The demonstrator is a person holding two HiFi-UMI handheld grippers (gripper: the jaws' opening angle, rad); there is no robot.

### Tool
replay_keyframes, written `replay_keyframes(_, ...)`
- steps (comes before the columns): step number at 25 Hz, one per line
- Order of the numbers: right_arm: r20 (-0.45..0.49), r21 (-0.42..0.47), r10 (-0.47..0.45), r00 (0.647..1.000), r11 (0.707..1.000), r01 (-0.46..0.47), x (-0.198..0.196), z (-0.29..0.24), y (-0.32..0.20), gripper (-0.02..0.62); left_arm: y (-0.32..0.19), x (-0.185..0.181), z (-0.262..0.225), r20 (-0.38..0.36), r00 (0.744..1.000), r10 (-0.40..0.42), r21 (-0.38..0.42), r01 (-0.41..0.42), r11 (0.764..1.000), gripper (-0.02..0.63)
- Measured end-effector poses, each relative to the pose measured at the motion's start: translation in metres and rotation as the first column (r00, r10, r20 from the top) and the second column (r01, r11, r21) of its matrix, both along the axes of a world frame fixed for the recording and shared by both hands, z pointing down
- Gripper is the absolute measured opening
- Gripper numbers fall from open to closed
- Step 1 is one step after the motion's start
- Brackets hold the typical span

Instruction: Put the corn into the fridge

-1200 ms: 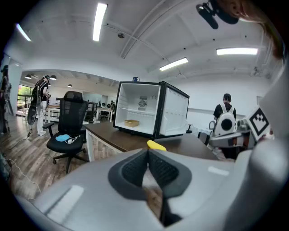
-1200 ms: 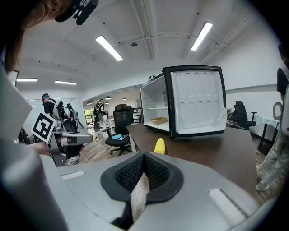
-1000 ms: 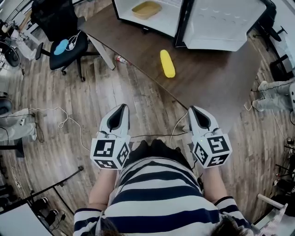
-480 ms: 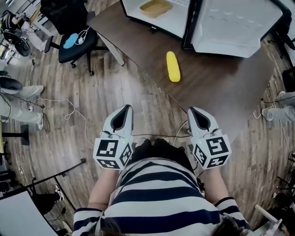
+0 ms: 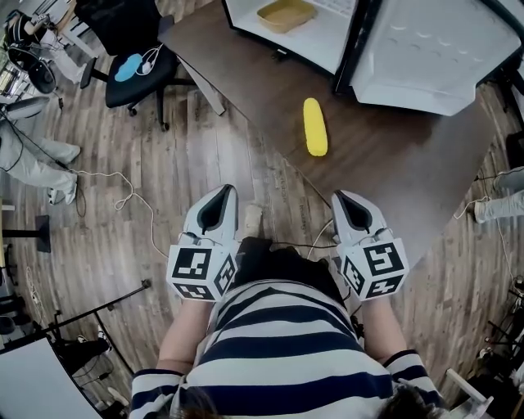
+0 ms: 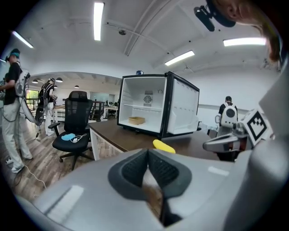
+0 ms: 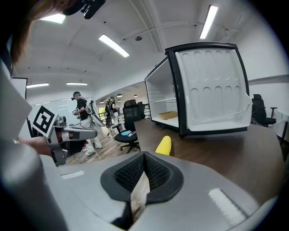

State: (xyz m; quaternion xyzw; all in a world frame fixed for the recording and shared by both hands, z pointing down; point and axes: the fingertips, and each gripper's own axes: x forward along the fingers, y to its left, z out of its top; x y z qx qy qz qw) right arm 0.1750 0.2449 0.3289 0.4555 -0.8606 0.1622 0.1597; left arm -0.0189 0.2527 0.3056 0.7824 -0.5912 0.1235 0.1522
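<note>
A yellow corn cob (image 5: 314,127) lies on the dark brown table (image 5: 385,164), in front of the open white fridge (image 5: 327,37). The fridge door (image 5: 426,57) is swung wide to the right. A tan tray (image 5: 285,14) sits on the fridge's floor. My left gripper (image 5: 221,191) and right gripper (image 5: 340,196) are held side by side close to my body, over the wooden floor and short of the table edge. Both are shut and empty. The left gripper view shows the shut left gripper (image 6: 148,152) with the corn (image 6: 163,145) beyond it. In the right gripper view the corn (image 7: 164,145) lies past the right gripper (image 7: 143,155).
A black office chair (image 5: 135,69) with a blue item on its seat stands left of the table. Cables (image 5: 123,196) trail over the floor at left. People (image 7: 81,122) stand in the background. A black stand's legs (image 5: 98,315) reach in at lower left.
The table, corn and fridge have slid lower and closer in the head view as I step forward. Both grippers stay shut and side by side in front of me.
</note>
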Motion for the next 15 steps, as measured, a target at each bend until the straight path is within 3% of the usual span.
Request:
replay_keyframes(7,-0.014,0.013,0.049,0.999,0.999,-0.049,-0.008,0.000,-0.038,-0.002,-0.054,-0.005,0.001,-0.022,0.998,0.064,0.019,-0.063,0.998,0.000)
replay_keyframes(15,-0.030,-0.024,0.125,0.992,0.992,-0.126,-0.030,0.010,-0.087,0.012,-0.119,-0.018,0.010,-0.039,0.986,0.164,-0.012,-0.165,0.986,0.000)
